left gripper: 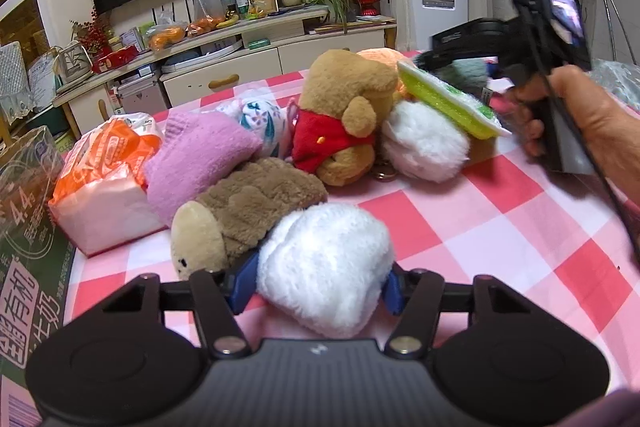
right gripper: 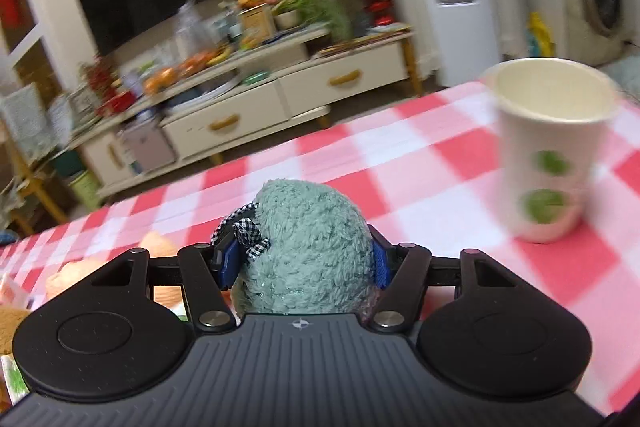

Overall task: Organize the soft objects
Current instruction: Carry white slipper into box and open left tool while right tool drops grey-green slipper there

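Right now my left gripper (left gripper: 320, 287) is pinching the white fluffy plush (left gripper: 324, 267), blue pads sunk into both its sides near the table edge closest to me. My right gripper (right gripper: 298, 259) is clamped on the teal fuzzy plush (right gripper: 308, 243), the one with a small checked bow (right gripper: 250, 233), held above the checked tablecloth (right gripper: 420, 187); right-wrist view is motion-blurred.

Handling, my guess: both are light, squashy, and fibres compress a lot, so grip mid-body, not by loose fur or the bow, or they'll slip out. Not fragile.

Outward from the left: brown plush (left gripper: 248, 211) touches the white one, then pink knit piece (left gripper: 196, 159), bear in red shirt (left gripper: 340, 123), second white plush (left gripper: 424, 143) with a yellow-green flat pack (left gripper: 452, 103) on top. All bunched together. Opened tissue pack (left gripper: 104, 187) at the pile's left.

Containers: paper cup (right gripper: 548, 155) with green dots stands upright to the right of the teal plush, apart from it; what I see of the inside looks empty. Printed carton (left gripper: 24, 219) at the far left, contents not visible.
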A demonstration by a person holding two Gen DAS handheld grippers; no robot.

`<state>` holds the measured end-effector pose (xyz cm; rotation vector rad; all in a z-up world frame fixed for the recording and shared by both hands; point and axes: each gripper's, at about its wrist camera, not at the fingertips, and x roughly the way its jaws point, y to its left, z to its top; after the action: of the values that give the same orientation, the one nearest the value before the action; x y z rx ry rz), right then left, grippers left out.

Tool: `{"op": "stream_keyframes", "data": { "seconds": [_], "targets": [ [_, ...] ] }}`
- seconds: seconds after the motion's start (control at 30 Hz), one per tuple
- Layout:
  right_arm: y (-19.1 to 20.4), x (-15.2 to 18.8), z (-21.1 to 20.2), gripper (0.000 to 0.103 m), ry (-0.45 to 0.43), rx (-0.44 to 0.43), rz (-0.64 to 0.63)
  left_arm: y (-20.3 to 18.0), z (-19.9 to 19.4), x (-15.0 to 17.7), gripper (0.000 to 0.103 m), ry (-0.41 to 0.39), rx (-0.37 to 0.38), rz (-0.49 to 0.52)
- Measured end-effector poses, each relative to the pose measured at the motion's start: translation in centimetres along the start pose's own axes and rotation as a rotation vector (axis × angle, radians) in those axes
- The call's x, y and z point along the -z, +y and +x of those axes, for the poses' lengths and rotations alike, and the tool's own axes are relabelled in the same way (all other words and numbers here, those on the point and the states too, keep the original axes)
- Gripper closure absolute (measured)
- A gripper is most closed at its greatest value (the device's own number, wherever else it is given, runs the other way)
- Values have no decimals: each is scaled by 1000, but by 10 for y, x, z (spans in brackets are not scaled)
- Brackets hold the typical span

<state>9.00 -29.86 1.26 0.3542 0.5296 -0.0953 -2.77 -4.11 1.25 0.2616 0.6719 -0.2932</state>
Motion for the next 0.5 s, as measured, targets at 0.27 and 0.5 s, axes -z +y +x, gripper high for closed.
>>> {"op": "stream_keyframes", "data": {
  "seconds": [0.27, 0.5],
  "targets": [
    [43, 6, 5, 27, 104, -190, -206, 13, -4, -3, 55, 14, 38, -59],
    [78, 27, -20, 28, 163, -283, -291, 27, -13, 5, 64, 47, 81, -128]
  ]
}}
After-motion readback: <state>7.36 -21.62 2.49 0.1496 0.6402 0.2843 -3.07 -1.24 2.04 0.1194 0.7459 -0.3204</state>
